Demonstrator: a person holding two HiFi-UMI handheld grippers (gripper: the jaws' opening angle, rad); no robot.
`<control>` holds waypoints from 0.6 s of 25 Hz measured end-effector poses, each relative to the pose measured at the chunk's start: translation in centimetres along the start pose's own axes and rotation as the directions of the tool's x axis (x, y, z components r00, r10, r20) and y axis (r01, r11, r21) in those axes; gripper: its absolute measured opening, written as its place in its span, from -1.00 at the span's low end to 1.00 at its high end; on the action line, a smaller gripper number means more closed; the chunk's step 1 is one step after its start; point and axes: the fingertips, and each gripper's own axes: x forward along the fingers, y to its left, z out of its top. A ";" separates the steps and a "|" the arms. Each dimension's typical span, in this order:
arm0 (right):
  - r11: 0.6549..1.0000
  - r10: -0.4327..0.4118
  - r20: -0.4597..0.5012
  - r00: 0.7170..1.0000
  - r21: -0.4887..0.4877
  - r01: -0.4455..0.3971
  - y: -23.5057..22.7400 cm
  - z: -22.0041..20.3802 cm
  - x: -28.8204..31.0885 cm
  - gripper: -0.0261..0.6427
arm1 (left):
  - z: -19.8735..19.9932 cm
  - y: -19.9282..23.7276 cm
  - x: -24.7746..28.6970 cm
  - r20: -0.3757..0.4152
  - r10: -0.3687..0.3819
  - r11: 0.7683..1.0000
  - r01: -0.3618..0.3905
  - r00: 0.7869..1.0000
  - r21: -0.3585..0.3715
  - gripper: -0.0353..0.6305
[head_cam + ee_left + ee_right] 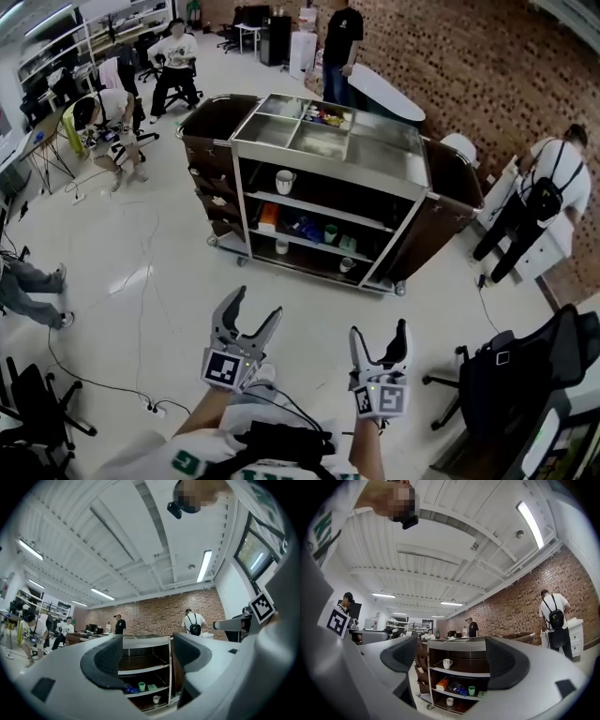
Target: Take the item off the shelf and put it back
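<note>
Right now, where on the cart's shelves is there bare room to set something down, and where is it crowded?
The top shelf is bare from the white mug at its left end to its right end. The bottom shelf has open room between its left cup and right cup. The middle shelf is crowded: orange box, blue packet, green cup.

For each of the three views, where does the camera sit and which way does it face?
Head view: on the person's head, facing steeply down at floor and cart; shows left gripper and right gripper.
Left gripper view: on the left gripper, facing forward along its parted jaws at the cart.
Right gripper view: on the right gripper, likewise.
All three share the cart's green cup.
</note>
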 end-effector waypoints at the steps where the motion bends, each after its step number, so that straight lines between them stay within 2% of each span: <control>1: 1.000 -0.002 -0.001 1.000 -0.002 0.002 0.1 -0.1 1.1 0.48 | -0.1 0.8 0.8 0.003 -0.003 1.000 0.003 1.000 -0.001 0.09; 8: 0.999 0.027 0.021 0.999 -0.036 -0.026 3.1 0.1 9.0 0.48 | -0.6 7.3 4.5 0.025 -0.001 1.000 0.001 1.000 -0.005 0.09; 13: 0.999 0.021 0.009 1.000 -0.036 -0.021 4.5 -1.0 12.0 0.48 | -0.8 9.5 6.5 -0.004 -0.036 0.999 0.036 0.999 -0.039 0.09; 15: 0.999 0.025 -0.007 1.000 -0.033 -0.025 4.9 -1.7 13.0 0.48 | -1.8 10.7 7.1 -0.004 -0.038 0.999 0.038 0.999 -0.012 0.09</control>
